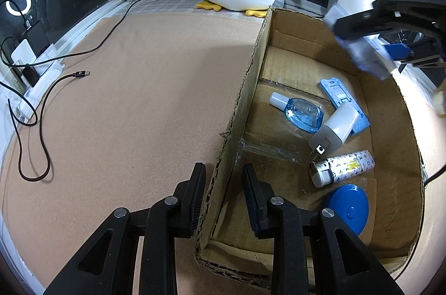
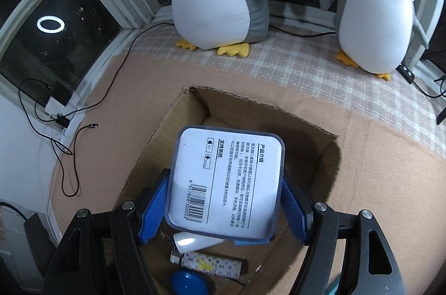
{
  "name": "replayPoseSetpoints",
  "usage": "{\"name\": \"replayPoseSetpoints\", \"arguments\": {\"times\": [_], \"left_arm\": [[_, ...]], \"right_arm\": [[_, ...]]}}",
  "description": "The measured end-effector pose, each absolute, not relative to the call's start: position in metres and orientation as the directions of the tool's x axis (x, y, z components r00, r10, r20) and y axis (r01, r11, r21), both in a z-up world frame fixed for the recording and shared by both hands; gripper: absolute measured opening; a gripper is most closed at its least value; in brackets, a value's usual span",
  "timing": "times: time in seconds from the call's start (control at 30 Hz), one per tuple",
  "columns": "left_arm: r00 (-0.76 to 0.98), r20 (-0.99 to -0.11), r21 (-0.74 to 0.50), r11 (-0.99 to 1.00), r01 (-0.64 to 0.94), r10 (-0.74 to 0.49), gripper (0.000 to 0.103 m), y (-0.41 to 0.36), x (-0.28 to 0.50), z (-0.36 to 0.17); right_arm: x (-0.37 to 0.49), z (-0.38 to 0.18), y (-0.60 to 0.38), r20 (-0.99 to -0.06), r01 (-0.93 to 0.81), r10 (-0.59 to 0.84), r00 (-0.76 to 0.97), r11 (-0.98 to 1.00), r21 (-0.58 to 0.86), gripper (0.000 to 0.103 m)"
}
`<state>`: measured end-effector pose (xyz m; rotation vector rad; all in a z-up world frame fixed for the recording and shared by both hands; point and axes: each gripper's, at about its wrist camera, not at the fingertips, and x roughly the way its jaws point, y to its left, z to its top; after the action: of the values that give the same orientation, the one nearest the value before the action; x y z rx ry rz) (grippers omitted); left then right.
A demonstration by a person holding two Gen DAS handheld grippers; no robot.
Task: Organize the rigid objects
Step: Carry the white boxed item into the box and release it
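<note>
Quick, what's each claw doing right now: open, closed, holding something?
Left gripper: open, its fingers straddling the cardboard box wall, not clamped.
Right gripper: closed on a clear plastic case, held above the box.

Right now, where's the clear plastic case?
The clear plastic case is clamped in the right gripper, held above the open cardboard box, over the patterned lighter and blue disc.

Left tongs (image 1: 223, 200) are black with silver screws; right tongs (image 2: 225, 211) carry blue ribbed pads (image 2: 154, 208).
</note>
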<state>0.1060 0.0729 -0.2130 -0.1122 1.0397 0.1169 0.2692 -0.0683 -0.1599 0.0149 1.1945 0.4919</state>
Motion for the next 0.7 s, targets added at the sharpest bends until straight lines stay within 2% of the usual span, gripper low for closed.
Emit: {"name": "replayPoseSetpoints", "arguments": {"times": [0.47, 0.7], "left_arm": [[0.501, -0.864, -0.038, 0.988, -0.149, 0.043, 0.029, 0.073, 0.106, -0.213], [0.501, -0.864, -0.037, 0.988, -0.149, 0.043, 0.029, 0.073, 0.107, -0.213]], "right_arm": [[0.288, -0.187, -0.031, -0.906, -0.374, 0.344, 0.247, 0.896, 0.238, 0.070], [0.294, -0.192, -0.034, -0.904, -0.354, 0.362, 0.230, 0.896, 0.269, 0.071]]}}
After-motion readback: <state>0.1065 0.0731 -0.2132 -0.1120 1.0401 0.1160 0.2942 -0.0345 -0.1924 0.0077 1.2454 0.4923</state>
